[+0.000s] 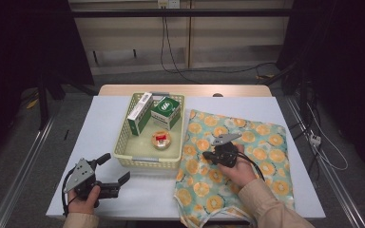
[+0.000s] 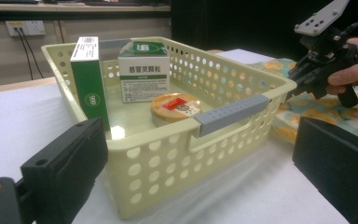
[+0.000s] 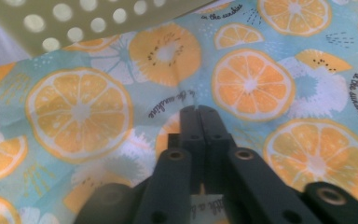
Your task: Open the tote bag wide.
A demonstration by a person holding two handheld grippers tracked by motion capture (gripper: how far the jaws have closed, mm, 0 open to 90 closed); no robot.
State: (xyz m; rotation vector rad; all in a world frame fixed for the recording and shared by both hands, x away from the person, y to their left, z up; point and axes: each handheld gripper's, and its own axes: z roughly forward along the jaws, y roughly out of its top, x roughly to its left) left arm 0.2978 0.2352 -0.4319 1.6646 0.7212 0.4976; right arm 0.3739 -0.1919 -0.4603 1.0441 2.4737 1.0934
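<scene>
Orange-slice print covers the pale blue cloth point(image 1: 256, 156), lying rumpled.

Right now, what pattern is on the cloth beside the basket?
Orange slices on light blue, on the cloth; the right gripper view shows it best.

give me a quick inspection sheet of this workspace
surface: white table top on a wooden table.
job's things: orange-print cloth lying flat beside the basket, right claw shut with its tips on the cloth.
clutter: cream basket holding two green-and-white boxes and a round tin.
grippers: left claw open, near the basket, nothing between its jaws.
cables: black cable hanging down the back wall; more on the floor at right.
surroundings: dark curtains, grey floor.
</scene>
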